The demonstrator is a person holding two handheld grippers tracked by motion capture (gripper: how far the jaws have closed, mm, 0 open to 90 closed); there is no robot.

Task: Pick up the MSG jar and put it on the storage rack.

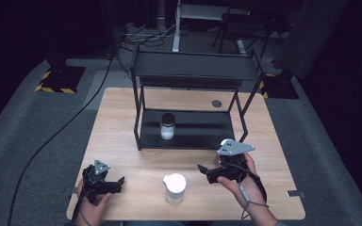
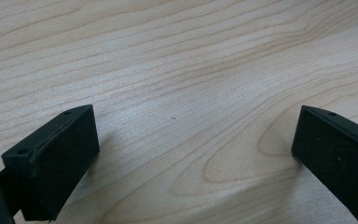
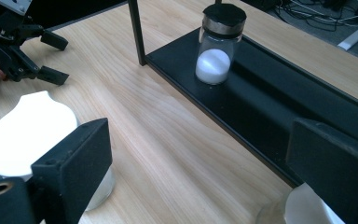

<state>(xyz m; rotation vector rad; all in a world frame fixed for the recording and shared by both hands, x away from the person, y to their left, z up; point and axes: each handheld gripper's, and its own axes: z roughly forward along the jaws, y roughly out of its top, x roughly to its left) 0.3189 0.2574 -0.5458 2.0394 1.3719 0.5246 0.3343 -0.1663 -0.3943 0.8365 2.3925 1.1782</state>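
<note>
We hold the right gripper (image 1: pixel 206 171) just to the side of the white, lidded, upright container (image 1: pixel 175 188) near our edge of the table; from its jaw tips the container sits a short way toward our left hand and a little nearer to us. Its long axis is vertical, so we judge a level, sideways approach fits it. The right gripper's jaws stand wide apart with nothing between them. The left gripper (image 1: pixel 119 181) rests low over the light wooden table (image 1: pixel 122 141) on the container's other side, its jaws also spread and empty in the left gripper view. Both sit near the container, but the right gripper looks a touch closer and points at it.

Beyond the right gripper's tips, farther from us, the glass jar with a black lid and white powder (image 3: pixel 218 44) stands upright on the lower shelf of the black metal rack (image 1: pixel 193 136).

In the right gripper view the container (image 3: pixel 25 133) is partly masked by one jaw, and a pale, rounded shape at the bottom edge behind the other jaw is cut off; we cannot tell what it is.
</note>
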